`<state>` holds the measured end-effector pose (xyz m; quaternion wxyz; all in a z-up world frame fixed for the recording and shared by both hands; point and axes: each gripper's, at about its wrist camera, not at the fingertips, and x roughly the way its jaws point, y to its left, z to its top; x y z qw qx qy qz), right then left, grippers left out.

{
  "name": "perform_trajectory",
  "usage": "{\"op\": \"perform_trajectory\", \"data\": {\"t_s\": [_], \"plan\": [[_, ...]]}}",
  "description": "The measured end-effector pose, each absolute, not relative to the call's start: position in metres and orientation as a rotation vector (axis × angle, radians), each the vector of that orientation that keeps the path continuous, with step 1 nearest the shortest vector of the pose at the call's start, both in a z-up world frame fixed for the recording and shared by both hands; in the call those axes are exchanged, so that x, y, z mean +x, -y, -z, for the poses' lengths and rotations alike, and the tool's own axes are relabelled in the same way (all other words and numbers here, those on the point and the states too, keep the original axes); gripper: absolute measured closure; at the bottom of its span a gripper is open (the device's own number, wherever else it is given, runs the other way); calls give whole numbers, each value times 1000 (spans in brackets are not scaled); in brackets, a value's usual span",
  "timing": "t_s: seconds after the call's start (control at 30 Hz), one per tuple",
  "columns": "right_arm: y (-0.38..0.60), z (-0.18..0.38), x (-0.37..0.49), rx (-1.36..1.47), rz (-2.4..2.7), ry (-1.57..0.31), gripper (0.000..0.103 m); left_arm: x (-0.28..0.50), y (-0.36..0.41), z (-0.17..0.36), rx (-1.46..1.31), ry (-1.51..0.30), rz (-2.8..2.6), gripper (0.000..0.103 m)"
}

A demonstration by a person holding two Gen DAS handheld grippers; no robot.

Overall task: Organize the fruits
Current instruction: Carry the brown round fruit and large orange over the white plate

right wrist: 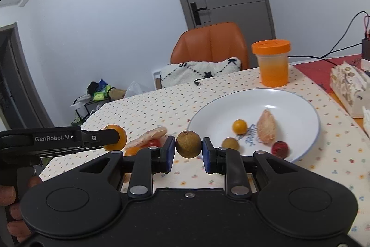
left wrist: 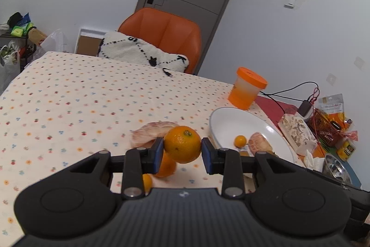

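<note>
My left gripper [left wrist: 182,151] is shut on an orange mandarin [left wrist: 182,144], held above the dotted tablecloth, left of the white plate [left wrist: 231,119]. Under it lie another mandarin [left wrist: 165,167], a small yellow fruit [left wrist: 147,182] and a pink pomelo piece [left wrist: 150,133]. My right gripper [right wrist: 188,152] is shut on a brown round longan [right wrist: 188,144], just in front of the plate's [right wrist: 231,105] near-left rim. In the plate lie a yellow cherry fruit [right wrist: 239,126], a second longan [right wrist: 230,144], a peeled pomelo segment [right wrist: 266,129] and a red berry [right wrist: 279,149].
An orange-lidded jar [right wrist: 272,61] stands behind the plate. A patterned tissue box [right wrist: 346,85], a red basket [left wrist: 326,129], a metal bowl [left wrist: 335,168] and cables crowd the right side. An orange chair [left wrist: 161,31] with a cushion stands at the far edge.
</note>
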<state>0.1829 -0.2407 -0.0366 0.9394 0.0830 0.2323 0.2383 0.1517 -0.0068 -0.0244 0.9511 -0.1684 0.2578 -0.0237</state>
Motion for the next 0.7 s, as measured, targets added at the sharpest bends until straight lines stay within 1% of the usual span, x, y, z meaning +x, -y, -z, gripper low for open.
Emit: {"op": "perform_trajectory", "data": {"t_s": [0.7], "plan": [[292, 43, 190, 237, -414, -457, 80, 171, 58, 18, -286, -524, 121, 70]]}}
